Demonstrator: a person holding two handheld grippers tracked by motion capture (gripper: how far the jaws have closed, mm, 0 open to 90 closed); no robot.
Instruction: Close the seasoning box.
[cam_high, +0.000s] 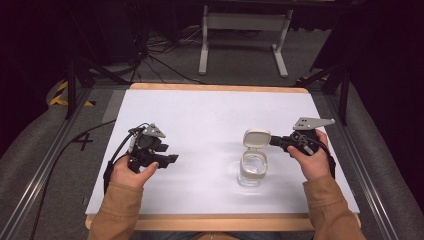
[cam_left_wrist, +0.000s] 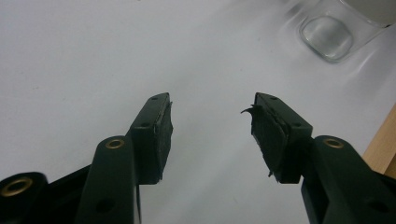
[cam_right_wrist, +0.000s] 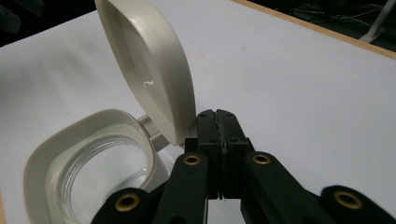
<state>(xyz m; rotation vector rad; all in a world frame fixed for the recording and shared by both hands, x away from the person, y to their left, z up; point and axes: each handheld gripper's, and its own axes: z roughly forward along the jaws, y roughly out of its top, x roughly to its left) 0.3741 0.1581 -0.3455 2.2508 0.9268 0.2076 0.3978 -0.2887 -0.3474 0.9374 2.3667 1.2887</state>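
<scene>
A clear glass jar (cam_high: 253, 170) with a cream flip lid (cam_high: 256, 138) stands on the white worktop (cam_high: 210, 115), and everything turns on it. The lid is swung up on its hinge at the far side of the jar, standing nearly upright, and the jar's mouth is open; I can make out nothing inside.

The right claw (cam_high: 274, 141) sits just to the right of the lid, jaws pressed together with nothing between them, their tips right against the lid's outer face. My guess is that the lid work is the step in hand: either opening just done or closing about to begin. To close it, the tips would need to push the lid over toward the near rim and down.

The left claw (cam_high: 172, 159) rests well left of the jar, jaws spread wide and empty. Steadying the glass body would be its useful job.
</scene>
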